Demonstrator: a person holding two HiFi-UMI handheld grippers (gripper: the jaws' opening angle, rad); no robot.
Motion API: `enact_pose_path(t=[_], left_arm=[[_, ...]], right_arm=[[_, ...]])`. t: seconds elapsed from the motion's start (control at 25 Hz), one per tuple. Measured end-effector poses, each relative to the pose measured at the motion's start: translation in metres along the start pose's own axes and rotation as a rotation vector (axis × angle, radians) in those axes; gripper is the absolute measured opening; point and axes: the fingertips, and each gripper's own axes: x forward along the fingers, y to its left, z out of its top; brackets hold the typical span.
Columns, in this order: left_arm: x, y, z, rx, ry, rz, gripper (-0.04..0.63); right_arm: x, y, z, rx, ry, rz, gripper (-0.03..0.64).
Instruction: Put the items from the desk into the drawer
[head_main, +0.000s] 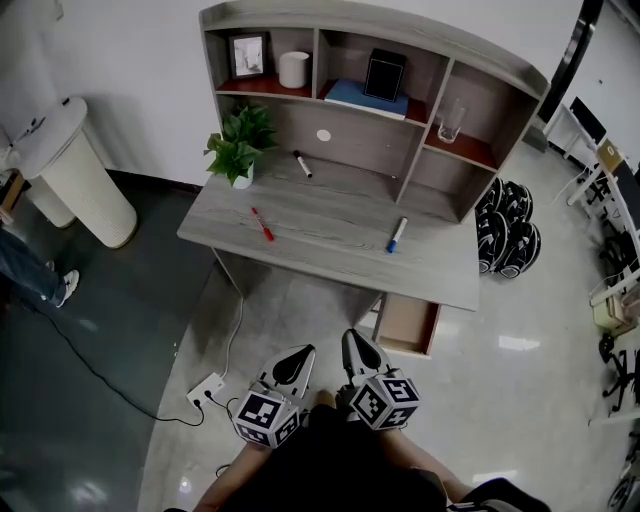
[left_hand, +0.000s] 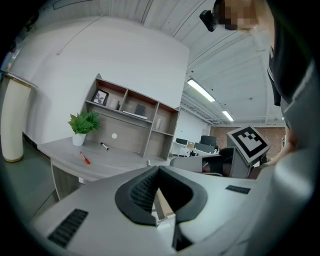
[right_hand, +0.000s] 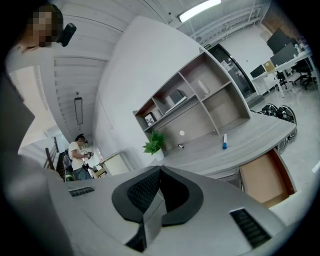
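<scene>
Both grippers closed and empty, well short of the desk

Head view: my left gripper and right gripper sit side by side, well apart from the grey wooden desk. On it lie three pens: one slim red pen, one blue marker and one black marker. One open wooden drawer is nearest my right gripper.
Left gripper view: jaws together on nothing, with the red pen far ahead on the left.
Right gripper view: jaws together on nothing, with the blue marker and drawer ahead on the right.

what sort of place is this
Most likely an open-plan office: a desk with a shelf unit, monitors further off, and strip lights on the ceiling.
</scene>
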Motion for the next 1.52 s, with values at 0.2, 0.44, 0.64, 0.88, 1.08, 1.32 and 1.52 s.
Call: enact_pose_path(t=[0.2,0.44,0.64,0.88,1.08,1.32,1.52], left_arm=[[0.027,0.013,0.005,-0.016,-0.016,0.037,-0.011],[0.039,0.020,0.001,-0.050,-0.023,0.088,-0.011],[0.039,0.035,0.000,-0.095,0.000,0.140,-0.011],[0.055,0.065,0.006,-0.087,0.012,0.144,-0.011],[0.074,0.113,0.029,-0.073,0.010,0.138,-0.011],[0.101,0.171,0.065,-0.060,0.007,0.109,-0.009],[0.115,0.213,0.080,-0.066,0.019,0.100,-0.011]], right_arm=[[0.019,-0.018,0.013,-0.006,0.014,0.018,0.005],[0.032,-0.030,0.002,0.037,0.065,0.031,0.005],[0.043,-0.023,-0.007,0.033,0.120,0.060,0.005],[0.079,-0.038,-0.006,0.052,0.137,0.009,0.005],[0.130,-0.034,0.003,0.031,0.138,-0.006,0.005],[0.197,-0.022,0.015,0.015,0.139,-0.015,0.005],[0.237,-0.014,0.021,-0.004,0.139,-0.031,0.005]])
